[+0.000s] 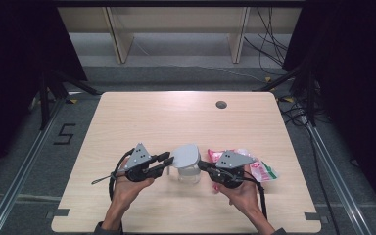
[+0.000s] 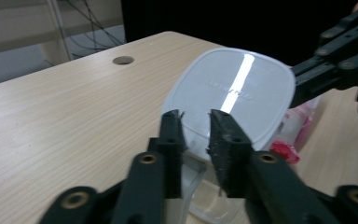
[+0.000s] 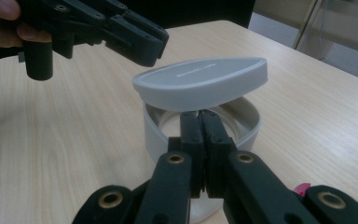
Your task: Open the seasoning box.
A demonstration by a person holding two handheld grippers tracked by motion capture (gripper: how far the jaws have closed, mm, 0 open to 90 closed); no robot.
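We see a clear plastic container [image 1: 190,172] standing on the desk [image 1: 142,117] near the middle of its near edge, between the two grippers. Its grey lid [image 1: 186,155] sits tilted on the rim, lifted on one side. The faint embossed writing on the lid in both gripper views is too small for us to read.

The left gripper [image 2: 196,125] points at the lid's edge with its jaws slightly spread, a gap showing between them and nothing pinched. The right gripper [image 3: 200,116] has its jaws pressed together on the container's near wall, just under the raised lid.

A pink and white packet [image 1: 260,169] lies on the desk behind the right gripper, toward the right edge; its print is too blurred to read. On the floor [image 1: 39,161] left of the desk we see the black figure "5" [image 1: 64,133].
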